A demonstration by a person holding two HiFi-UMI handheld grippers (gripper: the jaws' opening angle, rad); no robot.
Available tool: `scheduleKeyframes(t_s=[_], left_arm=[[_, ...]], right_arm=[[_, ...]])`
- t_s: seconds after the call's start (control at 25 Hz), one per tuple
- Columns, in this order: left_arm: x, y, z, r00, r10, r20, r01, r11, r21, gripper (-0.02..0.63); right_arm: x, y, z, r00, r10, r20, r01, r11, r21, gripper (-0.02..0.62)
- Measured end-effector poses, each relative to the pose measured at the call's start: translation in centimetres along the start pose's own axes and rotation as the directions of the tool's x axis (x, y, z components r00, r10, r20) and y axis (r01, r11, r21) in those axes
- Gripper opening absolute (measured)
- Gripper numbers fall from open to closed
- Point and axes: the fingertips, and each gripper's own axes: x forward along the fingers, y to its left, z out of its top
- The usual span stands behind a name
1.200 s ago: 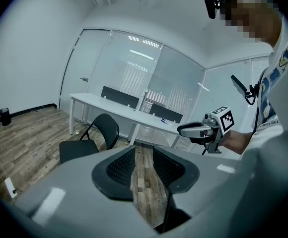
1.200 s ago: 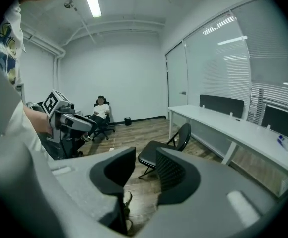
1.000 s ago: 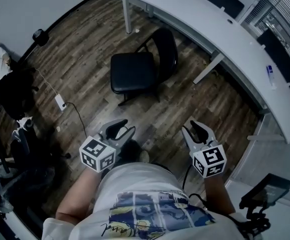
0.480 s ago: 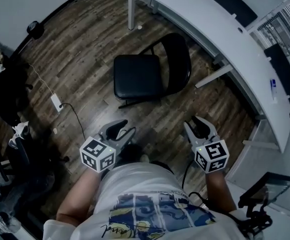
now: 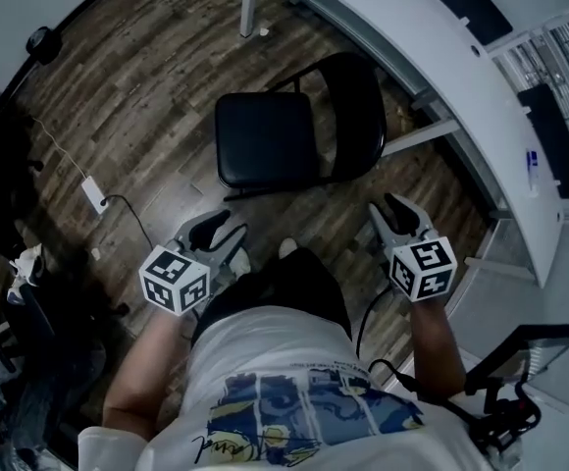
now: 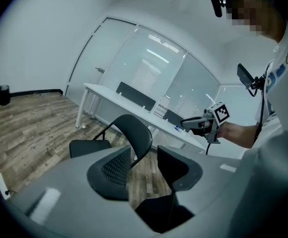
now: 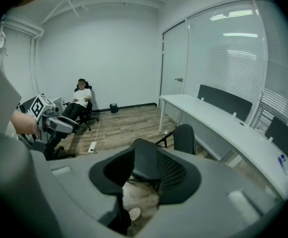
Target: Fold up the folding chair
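Folding chair dead ahead of me, unfolded, seat flat, backrest upright on the side nr the curved white desk. It stands on the wood floor, close in by the desk. My left tongs sit low on my left, jaws opening right now w/ a moderate gap and nothing btwn the pads. Thru that gap I only see the backrest, well off. Right tongs on my other side, jaws apart at a middling width, also empty. The seat shows beyond them, not touching. Both tongs point toward the chair, one each side of my legs, both short of it. White power strip w/ its cable lies on the floor off to the left. In the right gripper view there's a seated person over by the far wall, small dark bin nr them.
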Motion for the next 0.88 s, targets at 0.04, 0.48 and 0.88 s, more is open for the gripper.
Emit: scheduleKeyframes(t_s=[0.04, 0.48, 0.88], left_arm=[[0.0, 0.8, -0.1, 1.0, 0.009, 0.001, -0.009, 1.0, -0.011, 0.175], [4.8, 6.1, -0.6, 0.995, 0.084, -0.062, -0.089, 0.992, -0.084, 0.199], [12.6, 13.2, -6.3, 0.969, 0.106, -0.223, -0.148, 0.973, -0.177, 0.233]], right_arm=[[0.7, -0.5, -0.1, 1.0, -0.002, -0.008, 0.002, 1.0, 0.009, 0.126], [9.7, -9.7, -0.8, 0.993, -0.025, -0.114, 0.035, 0.996, 0.084, 0.126], [18.1, -18.4, -4.5, 0.966, -0.057, -0.25, 0.101, 0.981, 0.167, 0.177]])
